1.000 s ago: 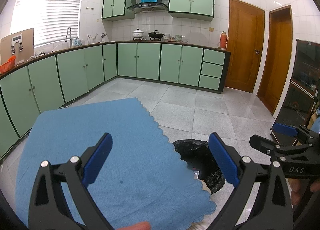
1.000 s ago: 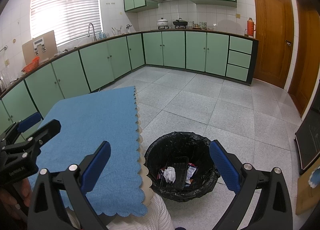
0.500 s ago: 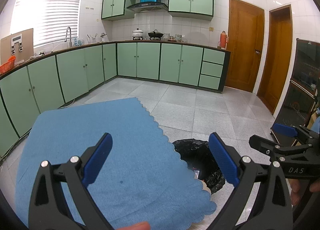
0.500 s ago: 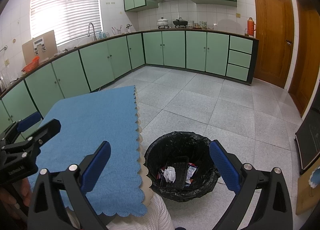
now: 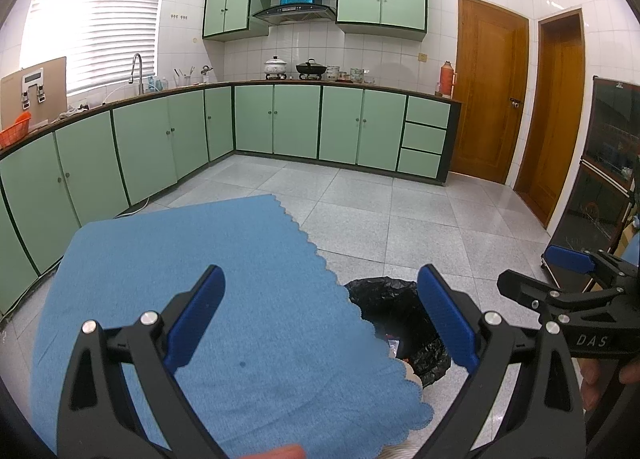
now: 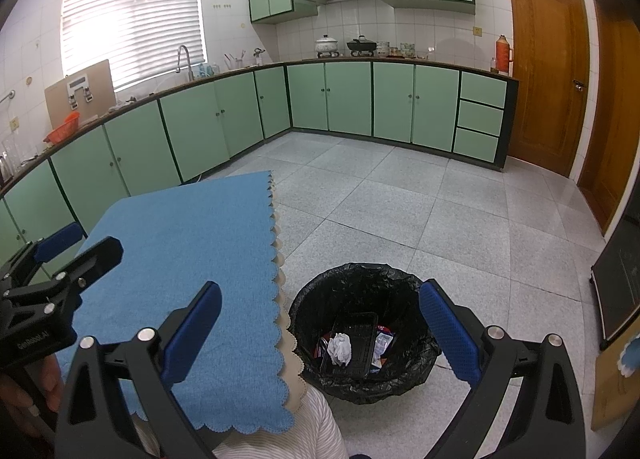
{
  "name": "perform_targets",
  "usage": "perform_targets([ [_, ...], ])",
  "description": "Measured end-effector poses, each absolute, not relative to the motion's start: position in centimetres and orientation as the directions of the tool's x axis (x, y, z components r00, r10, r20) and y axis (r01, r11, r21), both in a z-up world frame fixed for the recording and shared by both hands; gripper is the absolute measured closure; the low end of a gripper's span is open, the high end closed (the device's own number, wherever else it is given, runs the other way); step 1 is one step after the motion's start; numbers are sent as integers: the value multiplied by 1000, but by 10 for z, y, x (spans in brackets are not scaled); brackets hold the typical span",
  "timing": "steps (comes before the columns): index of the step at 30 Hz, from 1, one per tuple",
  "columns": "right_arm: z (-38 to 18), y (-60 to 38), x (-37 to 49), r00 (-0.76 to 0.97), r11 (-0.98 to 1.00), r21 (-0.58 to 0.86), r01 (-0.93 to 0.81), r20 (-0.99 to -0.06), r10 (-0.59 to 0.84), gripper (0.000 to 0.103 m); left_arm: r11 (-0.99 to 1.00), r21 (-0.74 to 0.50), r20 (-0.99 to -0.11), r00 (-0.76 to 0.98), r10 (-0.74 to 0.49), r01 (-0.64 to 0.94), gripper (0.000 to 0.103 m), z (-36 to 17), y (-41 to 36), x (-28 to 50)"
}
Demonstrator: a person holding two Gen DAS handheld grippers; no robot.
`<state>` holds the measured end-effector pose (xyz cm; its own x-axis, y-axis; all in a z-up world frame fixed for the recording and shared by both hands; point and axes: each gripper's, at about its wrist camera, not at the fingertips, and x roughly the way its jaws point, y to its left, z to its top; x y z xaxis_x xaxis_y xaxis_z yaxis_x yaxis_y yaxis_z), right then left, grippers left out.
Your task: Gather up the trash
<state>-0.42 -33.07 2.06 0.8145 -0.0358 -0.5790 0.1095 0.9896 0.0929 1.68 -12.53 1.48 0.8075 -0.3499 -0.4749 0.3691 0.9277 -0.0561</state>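
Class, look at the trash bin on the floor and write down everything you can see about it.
The trash bin is round and stands upright on the grey tiled floor, beside the blue cloth with its scalloped edge. A crinkled black plastic liner covers its rim and walls. Inside lie a crumpled white paper ball, a black tray and colourful wrappers. Neither gripper touches it.

The blue cloth (image 6: pixel 188 259) lies bare, open to reach from above. Just right of its scalloped edge stands the bin (image 6: pixel 362 333) — mouth unobstructed, trash low inside. Far floor (image 6: pixel 420 199) is open — cabinets (image 6: pixel 332 97) wall it off.
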Motion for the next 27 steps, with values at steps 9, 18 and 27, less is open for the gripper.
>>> perform_targets([
  [9, 15, -332, -3, 812, 990, 88, 109, -582, -38, 6, 928, -56, -477, 807, -349, 369, 9, 14, -126, 17],
  [18, 9, -337, -1, 808, 990, 86, 109, -588, -38, 6, 928, -53, -476, 807, -349, 369, 9, 14, -125, 18],
  [27, 4, -339, 1, 805, 990, 85, 109, -592, -38, 6, 929, -57, -484, 804, -346, 365, 9, 9, -125, 19],
])
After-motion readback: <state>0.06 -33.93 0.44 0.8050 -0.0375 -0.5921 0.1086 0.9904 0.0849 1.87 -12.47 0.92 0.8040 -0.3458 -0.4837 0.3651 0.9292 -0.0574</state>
